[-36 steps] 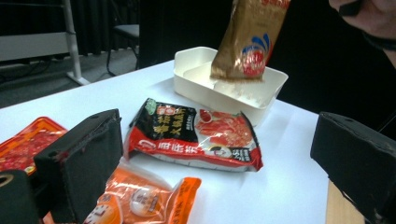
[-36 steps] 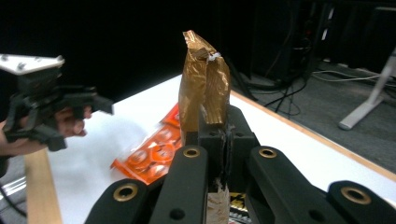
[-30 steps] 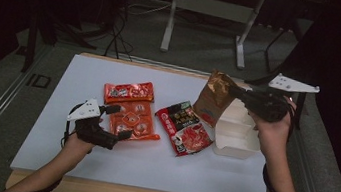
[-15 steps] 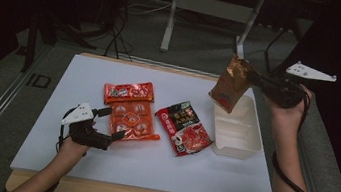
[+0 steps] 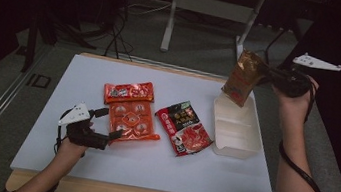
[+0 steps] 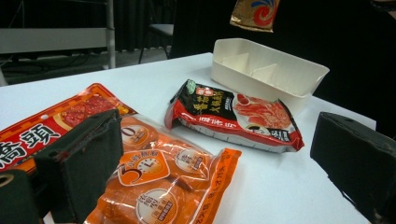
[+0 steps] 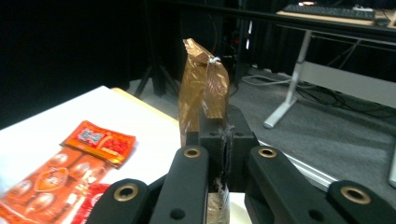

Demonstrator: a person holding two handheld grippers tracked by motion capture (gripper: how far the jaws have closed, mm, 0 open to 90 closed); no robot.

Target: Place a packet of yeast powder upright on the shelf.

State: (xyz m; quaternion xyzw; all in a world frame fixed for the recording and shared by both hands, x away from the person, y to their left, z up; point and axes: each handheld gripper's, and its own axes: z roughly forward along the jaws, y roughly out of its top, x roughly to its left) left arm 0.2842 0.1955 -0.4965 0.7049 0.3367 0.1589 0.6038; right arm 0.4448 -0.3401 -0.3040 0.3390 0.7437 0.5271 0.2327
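Since the earlier frame the brown packet has been carried right, held above the far end of the white tray on the bench by the right gripper's clamped jaws, while the left gripper's jaws are spread at the orange packet.

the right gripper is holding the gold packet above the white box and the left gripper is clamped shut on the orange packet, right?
Not quite. The left gripper is open, its jaws standing wide apart over the orange packet, as the left gripper view shows. The right gripper does hold the gold packet above the white box.
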